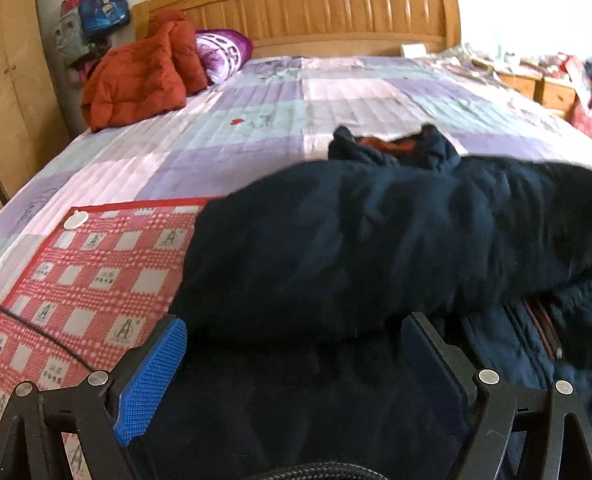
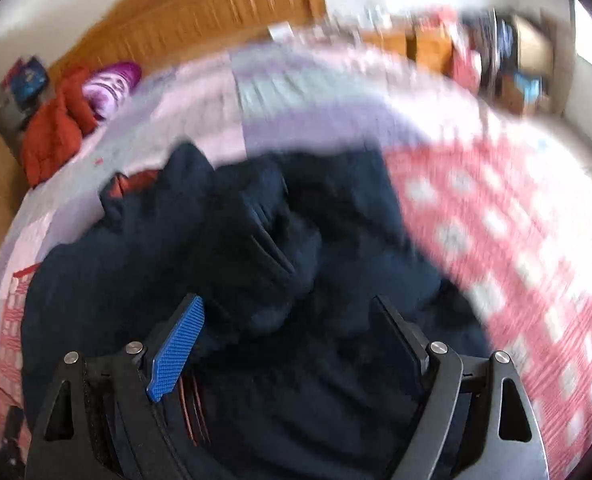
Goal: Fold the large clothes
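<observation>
Left wrist view: left gripper [image 1: 291, 344] spread wide, gripping nothing, over navy jacket [image 1: 396, 240] heaped on red checked mat [image 1: 95, 264]; right part cut off. Right wrist view: badly blurred, right gripper [image 2: 287, 324] parted above jacket [image 2: 215, 240].

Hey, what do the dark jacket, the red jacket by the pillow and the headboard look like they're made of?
Dark navy jacket: looks like matte woven synthetic with padding, judging by its puffy folds; orange lining shows at the collar. Red jacket: quilted, probably a down-style shell, given the stitched puffy panels. Headboard: wood, honey-coloured with a slight sheen, grooved slats visible.
</observation>
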Tool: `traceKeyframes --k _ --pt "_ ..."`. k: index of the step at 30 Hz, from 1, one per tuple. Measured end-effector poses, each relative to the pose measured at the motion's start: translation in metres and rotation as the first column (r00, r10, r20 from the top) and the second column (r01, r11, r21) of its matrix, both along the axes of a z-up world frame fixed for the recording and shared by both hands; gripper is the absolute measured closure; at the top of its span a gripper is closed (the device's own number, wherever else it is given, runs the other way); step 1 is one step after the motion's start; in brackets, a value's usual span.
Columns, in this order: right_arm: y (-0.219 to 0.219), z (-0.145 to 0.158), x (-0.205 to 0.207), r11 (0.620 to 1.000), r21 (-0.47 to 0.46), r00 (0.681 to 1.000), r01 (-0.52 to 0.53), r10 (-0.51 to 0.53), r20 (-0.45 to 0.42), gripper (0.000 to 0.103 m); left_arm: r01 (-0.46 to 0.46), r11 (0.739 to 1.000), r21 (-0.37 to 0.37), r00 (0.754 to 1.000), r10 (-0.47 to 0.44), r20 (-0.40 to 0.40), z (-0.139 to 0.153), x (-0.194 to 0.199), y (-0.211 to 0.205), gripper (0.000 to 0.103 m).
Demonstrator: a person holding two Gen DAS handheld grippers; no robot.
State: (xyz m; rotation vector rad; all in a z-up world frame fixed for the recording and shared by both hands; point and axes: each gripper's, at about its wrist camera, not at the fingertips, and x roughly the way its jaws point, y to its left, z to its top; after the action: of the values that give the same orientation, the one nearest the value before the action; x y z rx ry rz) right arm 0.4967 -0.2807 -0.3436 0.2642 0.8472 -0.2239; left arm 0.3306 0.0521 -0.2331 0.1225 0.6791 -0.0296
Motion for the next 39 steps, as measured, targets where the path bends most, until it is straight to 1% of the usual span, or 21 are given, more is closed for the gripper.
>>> traceKeyframes --k 1,3,5,7,8,10,11,13,14,15,18,21,22,25,26,28,30,33,35,37,39 --pt "0.016 0.013 -0.001 0.996 -0.087 0.999 -0.034 0.036 0.026 0.016 -0.004 1.000 -0.011 1.000 0.004 0.005 0.002 0.005 0.001 0.013" --pt "0.037 0.025 -0.007 0.980 -0.181 0.993 -0.085 0.098 0.064 0.016 -0.013 0.999 -0.038 1.000 0.014 0.010 0.006 0.023 0.003 0.013" --pt "0.065 0.039 -0.016 0.941 -0.315 0.973 -0.124 0.177 0.148 0.016 -0.028 0.999 -0.036 1.000 0.028 0.006 0.005 0.053 -0.001 0.013" --pt "0.084 0.043 -0.010 0.907 -0.392 0.954 -0.151 0.238 0.183 0.016 -0.031 0.999 -0.008 0.999 0.031 -0.012 -0.003 0.080 -0.004 0.013" --pt "0.089 0.040 -0.002 0.899 -0.403 0.953 -0.172 0.255 0.164 0.016 -0.034 0.999 0.011 0.999 0.034 -0.030 -0.011 0.096 -0.007 0.013" --pt "0.090 0.022 0.026 0.906 -0.346 0.954 -0.244 0.288 0.082 0.016 -0.045 0.997 0.055 0.995 0.050 -0.082 -0.029 0.122 -0.008 0.013" --pt "0.081 -0.001 0.049 0.918 -0.292 0.961 -0.268 0.275 -0.017 0.016 -0.054 0.996 0.072 0.991 0.062 -0.118 -0.040 0.132 -0.007 0.013" --pt "0.055 -0.040 0.074 0.942 -0.245 0.968 -0.228 0.192 -0.163 0.018 -0.073 0.997 0.002 0.970 0.071 -0.232 -0.073 0.149 0.011 0.000" --pt "0.026 -0.059 0.079 0.974 -0.116 0.970 -0.193 0.172 -0.170 0.020 -0.084 0.995 -0.045 0.966 0.070 -0.250 -0.080 0.150 0.020 0.000" --pt "0.014 -0.065 0.080 0.981 -0.078 0.973 -0.180 0.166 -0.161 0.024 -0.089 0.994 -0.070 0.966 0.069 -0.250 -0.083 0.148 0.025 0.000" --pt "0.024 -0.070 0.081 0.944 -0.201 0.957 -0.262 0.227 -0.180 0.028 -0.072 0.996 -0.057 0.968 0.056 -0.244 -0.084 0.141 0.026 0.000" --pt "0.024 -0.072 0.084 0.939 -0.211 0.955 -0.270 0.233 -0.184 0.028 -0.062 0.995 -0.076 0.975 0.044 -0.218 -0.067 0.133 0.026 0.000" --pt "0.026 -0.067 0.084 0.938 -0.225 0.958 -0.263 0.226 -0.175 0.028 -0.043 0.995 -0.089 0.986 0.028 -0.166 -0.053 0.126 0.029 0.000" --pt "0.047 -0.044 0.065 0.904 -0.357 0.972 -0.235 0.216 -0.092 0.028 -0.034 0.994 -0.106 0.999 0.030 -0.038 -0.020 0.112 0.042 0.000" --pt "0.061 -0.029 0.053 0.887 -0.398 0.968 -0.235 0.249 -0.016 0.028 -0.041 0.994 -0.105 0.999 0.040 -0.018 -0.014 0.111 0.046 0.000" --pt "0.080 -0.013 0.043 0.875 -0.411 0.952 -0.254 0.302 0.055 0.026 -0.074 0.990 -0.121 0.997 0.077 0.016 -0.002 0.115 0.059 0.000" --pt "0.108 -0.007 0.051 0.869 -0.368 0.923 -0.332 0.379 0.063 0.026 -0.112 0.984 -0.136 0.993 0.115 0.014 0.004 0.130 0.069 0.000" --pt "0.131 -0.017 0.081 0.883 -0.260 0.914 -0.391 0.405 0.000 0.026 -0.159 0.976 -0.147 0.987 0.152 -0.059 -0.005 0.163 0.077 0.000" --pt "0.136 -0.033 0.108 0.894 -0.210 0.918 -0.397 0.392 -0.065 0.026 -0.201 0.972 -0.125 0.970 0.180 -0.163 -0.027 0.187 0.083 0.000" --pt "0.126 -0.049 0.117 0.903 -0.204 0.925 -0.378 0.358 -0.127 0.026 -0.250 0.967 -0.055 0.938 0.227 -0.262 -0.061 0.209 0.091 0.000" --pt "0.094 -0.058 0.123 0.930 -0.181 0.946 -0.320 0.302 -0.121 0.026 -0.272 0.962 -0.023 0.895 0.244 -0.373 -0.098 0.227 0.102 0.000"
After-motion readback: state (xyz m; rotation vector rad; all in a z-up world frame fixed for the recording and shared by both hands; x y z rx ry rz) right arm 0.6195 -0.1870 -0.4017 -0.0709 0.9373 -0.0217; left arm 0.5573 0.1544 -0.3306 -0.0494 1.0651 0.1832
